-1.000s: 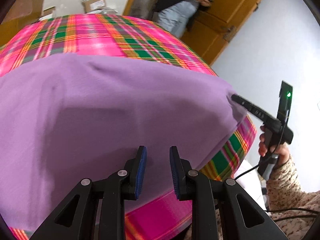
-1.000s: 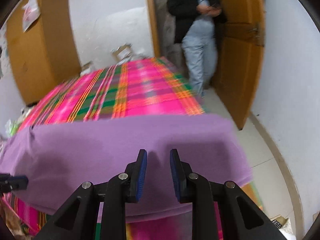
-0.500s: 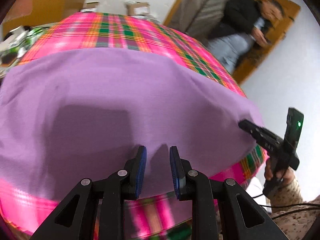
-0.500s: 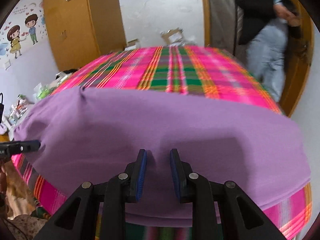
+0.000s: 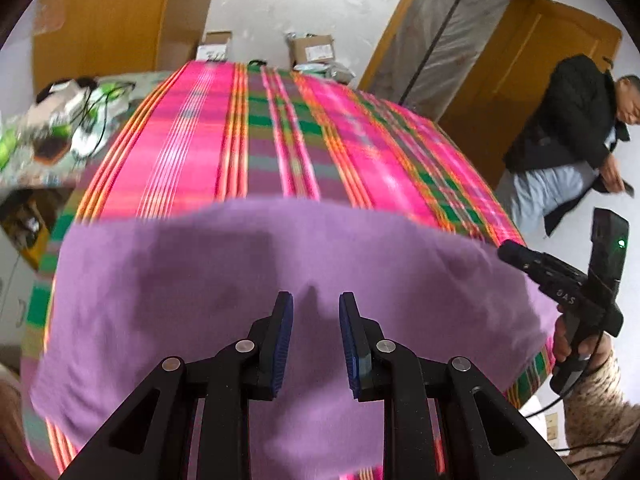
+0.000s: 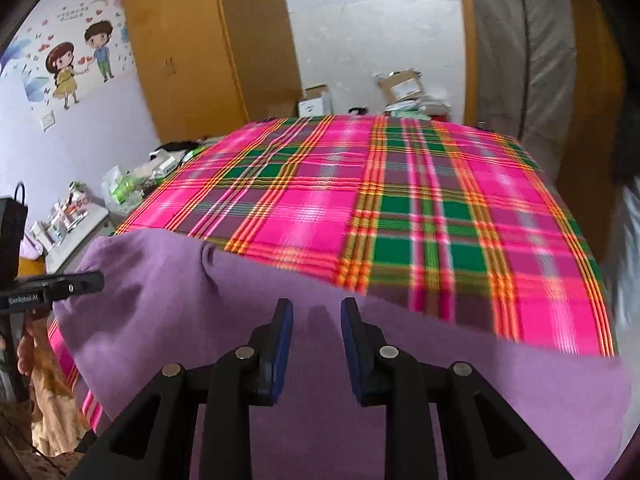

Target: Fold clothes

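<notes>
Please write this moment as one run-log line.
left gripper: open | right gripper: open | purple garment: spread on plaid bedspread

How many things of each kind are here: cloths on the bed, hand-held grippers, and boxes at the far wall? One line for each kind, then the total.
Cloths: 2 (purple garment, pink plaid bed cover)
Black two-finger grippers: 2 (left gripper, right gripper)
Boxes: 2 (white cardboard box, brown cardboard box)
Total: 6

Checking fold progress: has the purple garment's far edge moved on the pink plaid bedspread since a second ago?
Yes. The purple garment has drawn back toward the near bed edge, uncovering more pink plaid bedspread.
</notes>
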A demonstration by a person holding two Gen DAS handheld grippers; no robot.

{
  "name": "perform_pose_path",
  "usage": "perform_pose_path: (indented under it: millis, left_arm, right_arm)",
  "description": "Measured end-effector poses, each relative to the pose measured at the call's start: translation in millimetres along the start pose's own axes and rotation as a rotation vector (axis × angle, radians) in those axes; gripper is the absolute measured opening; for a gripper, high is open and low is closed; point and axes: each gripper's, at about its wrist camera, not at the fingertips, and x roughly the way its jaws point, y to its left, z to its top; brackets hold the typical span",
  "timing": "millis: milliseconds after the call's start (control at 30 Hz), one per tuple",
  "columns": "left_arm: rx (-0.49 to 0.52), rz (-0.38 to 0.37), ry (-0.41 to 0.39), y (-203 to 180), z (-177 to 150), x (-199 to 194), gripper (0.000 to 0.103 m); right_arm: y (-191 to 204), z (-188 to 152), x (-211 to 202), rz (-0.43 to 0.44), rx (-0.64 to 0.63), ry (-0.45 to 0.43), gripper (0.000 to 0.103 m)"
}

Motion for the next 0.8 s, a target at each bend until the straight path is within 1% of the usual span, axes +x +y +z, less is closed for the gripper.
perform_pose_path:
  millis: [33, 67, 167, 267, 400, 500, 567, 633, 700, 767, 800]
  left_arm:
    - [0.005, -0.003, 0.001, -1, 8, 2, 0.024]
    - [0.011, -0.006, 0.002, -2, 15, 5, 0.024]
    - [0.027, -0.016, 0.004, -5, 38, 12, 0.024]
    - [0.055, -0.028, 0.035, -9, 54, 28, 0.024]
    - [0.109, -0.005, 0.083, -16, 68, 53, 0.025]
    - [0.127, 0.002, 0.103, -16, 76, 64, 0.025]
    - [0.129, 0.001, 0.124, -13, 80, 73, 0.025]
    - [0.119, 0.02, 0.159, -11, 83, 83, 0.025]
    - [0.135, 0.021, 0.181, -11, 82, 89, 0.025]
    - [0.153, 0.017, 0.205, -13, 78, 93, 0.025]
    - [0.163, 0.012, 0.218, -14, 76, 95, 0.025]
  right_arm:
    - [2, 7, 7, 0.017, -0.012, 0.014, 0.026]
    - [4, 14, 14, 0.058, -0.026, 0.032, 0.027]
    - [9, 26, 29, 0.137, -0.032, 0.067, 0.028]
    - [10, 34, 45, 0.195, -0.04, 0.111, 0.033]
    - [14, 35, 65, 0.232, -0.068, 0.181, 0.034]
    - [17, 35, 80, 0.257, -0.097, 0.233, 0.034]
    - [16, 36, 84, 0.266, -0.104, 0.245, 0.034]
    - [15, 37, 88, 0.289, -0.109, 0.266, 0.034]
    - [13, 37, 89, 0.311, -0.101, 0.279, 0.034]
    - [11, 37, 89, 0.332, -0.092, 0.292, 0.031]
    - [10, 37, 89, 0.343, -0.088, 0.299, 0.025]
